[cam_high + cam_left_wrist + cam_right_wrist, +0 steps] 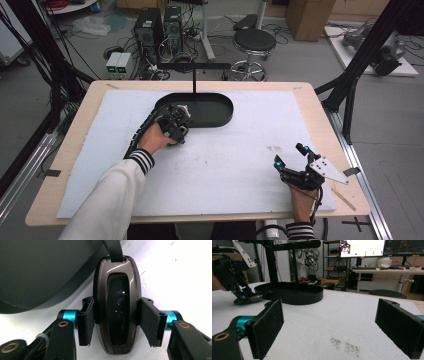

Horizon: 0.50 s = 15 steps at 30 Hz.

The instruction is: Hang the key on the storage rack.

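In the high view, the left gripper (176,122) sits just left of centre, at the near left rim of the black oval tray (220,107) on the white mat (225,160). Its own view shows the jaws clenched on the sides of a glossy dark key fob (117,305), centre frame, with a black strap (113,248) running off the top edge. The right gripper (290,156) rests at the lower right of the high view, its pads (268,327) spread wide apart and holding nothing above a faint smudge (344,345).
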Each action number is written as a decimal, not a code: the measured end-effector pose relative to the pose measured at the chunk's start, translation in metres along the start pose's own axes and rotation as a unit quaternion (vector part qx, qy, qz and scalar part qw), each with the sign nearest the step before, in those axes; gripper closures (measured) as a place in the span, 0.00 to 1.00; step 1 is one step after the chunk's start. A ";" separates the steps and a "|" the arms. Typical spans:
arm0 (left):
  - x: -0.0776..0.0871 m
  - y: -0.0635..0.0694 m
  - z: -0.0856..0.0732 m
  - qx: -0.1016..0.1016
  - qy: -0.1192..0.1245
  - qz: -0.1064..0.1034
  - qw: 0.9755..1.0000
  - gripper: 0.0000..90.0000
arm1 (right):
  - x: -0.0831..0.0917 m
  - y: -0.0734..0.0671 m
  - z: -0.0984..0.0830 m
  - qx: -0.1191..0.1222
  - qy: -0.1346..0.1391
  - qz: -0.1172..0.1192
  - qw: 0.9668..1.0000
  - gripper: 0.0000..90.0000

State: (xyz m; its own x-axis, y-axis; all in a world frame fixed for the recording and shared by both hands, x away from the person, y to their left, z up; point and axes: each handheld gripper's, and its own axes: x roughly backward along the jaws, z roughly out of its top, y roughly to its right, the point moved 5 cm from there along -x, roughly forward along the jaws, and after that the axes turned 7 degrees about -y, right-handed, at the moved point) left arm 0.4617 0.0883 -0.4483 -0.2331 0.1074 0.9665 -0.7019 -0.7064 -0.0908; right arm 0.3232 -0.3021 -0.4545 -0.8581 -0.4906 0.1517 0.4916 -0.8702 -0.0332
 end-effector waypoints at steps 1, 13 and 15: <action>0.002 0.000 0.000 -0.001 0.004 -0.001 1.000 0.54 | 0.000 0.000 0.000 0.000 0.000 0.000 1.000 0.08; 0.026 -0.005 -0.002 -0.003 0.061 -0.001 0.998 0.54 | 0.000 0.000 0.000 -0.001 0.001 0.000 1.000 0.08; 0.031 -0.006 -0.002 0.002 0.078 -0.010 0.997 0.54 | 0.000 0.000 0.000 0.002 0.000 0.000 1.000 0.08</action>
State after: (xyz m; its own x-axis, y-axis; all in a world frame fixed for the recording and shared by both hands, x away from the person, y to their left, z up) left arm 0.4572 0.0976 -0.4185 -0.3207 0.2290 0.9191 -0.7045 -0.7062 -0.0699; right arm 0.3232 -0.3015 -0.4544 -0.8584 -0.4902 0.1508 0.4917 -0.8702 -0.0301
